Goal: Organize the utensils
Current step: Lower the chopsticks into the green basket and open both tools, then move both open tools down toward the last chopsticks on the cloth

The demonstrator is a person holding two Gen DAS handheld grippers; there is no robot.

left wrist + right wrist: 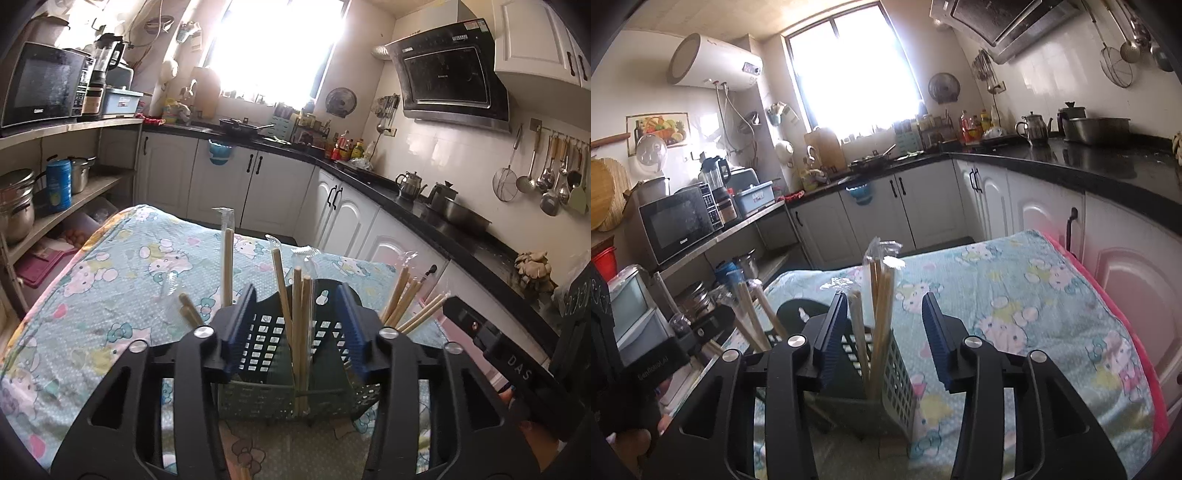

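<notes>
Green holder point(255, 398), pale-blue cartoon-cat tablecloth point(110, 266)

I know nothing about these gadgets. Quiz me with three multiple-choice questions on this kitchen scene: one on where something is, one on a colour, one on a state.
1. Where do the chopsticks stand?
A. in the holder on the cloth
B. on the black counter
C. in the microwave

2. What colour are the pads on the left gripper?
A. red
B. blue
C. yellow

3. How does the right gripper stand?
A. shut on a spoon
B. shut on the cloth
C. open, pressing on nothing

Answers:
1 A: the wrapped chopsticks rise out of the slotted holder on the patterned cloth.
2 B: both ribbed pads show blue against the black frame.
3 C: a wide gap shows between its pads, which touch neither chopsticks nor holder.
</notes>
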